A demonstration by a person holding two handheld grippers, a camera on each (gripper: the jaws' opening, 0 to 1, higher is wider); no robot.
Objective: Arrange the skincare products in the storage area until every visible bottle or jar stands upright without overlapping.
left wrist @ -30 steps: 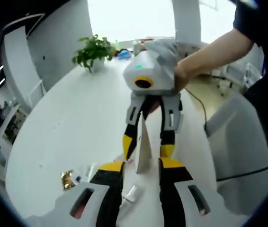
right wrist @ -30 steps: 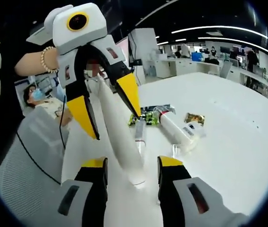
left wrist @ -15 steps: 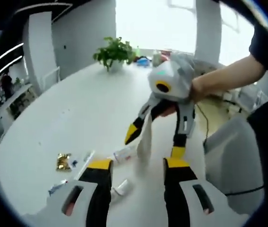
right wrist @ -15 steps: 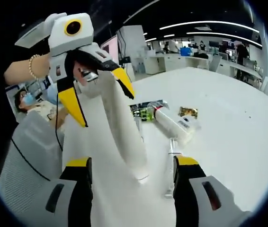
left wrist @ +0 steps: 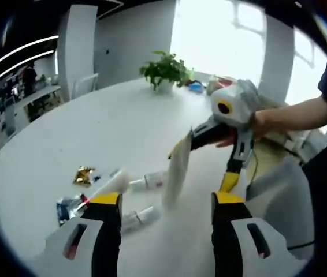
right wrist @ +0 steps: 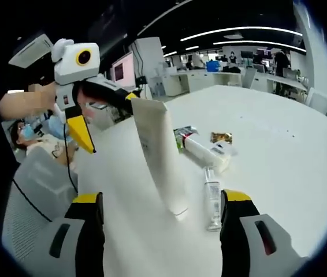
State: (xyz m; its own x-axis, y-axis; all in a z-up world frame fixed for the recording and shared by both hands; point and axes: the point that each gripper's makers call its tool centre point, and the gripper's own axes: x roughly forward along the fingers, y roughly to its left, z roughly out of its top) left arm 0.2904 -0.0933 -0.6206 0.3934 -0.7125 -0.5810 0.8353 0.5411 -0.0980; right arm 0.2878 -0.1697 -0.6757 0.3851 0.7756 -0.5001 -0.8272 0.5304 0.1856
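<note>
A tall white tube (right wrist: 160,156) stands on its cap on the white table (right wrist: 279,133), leaning a little. My right gripper (right wrist: 162,199) is open, its jaws wide on either side of the tube's foot and apart from it. My left gripper (right wrist: 106,115) comes in from the upper left, open, with one yellow tip close to the tube's flat top. In the left gripper view the tube (left wrist: 177,170) rises above my open left gripper (left wrist: 166,202). The right gripper (left wrist: 204,164) reaches in from the right, held by a hand.
Lying on the table are a white bottle (right wrist: 208,151), a small clear bottle (right wrist: 212,197), a gold sachet (right wrist: 221,137) and a green packet (right wrist: 181,134). A potted plant (left wrist: 164,70) stands at the far edge. A grey chair (right wrist: 33,190) is beside the table.
Both grippers have opened wider and drawn back from the tube. The tube stays on its cap, free of the jaws.
</note>
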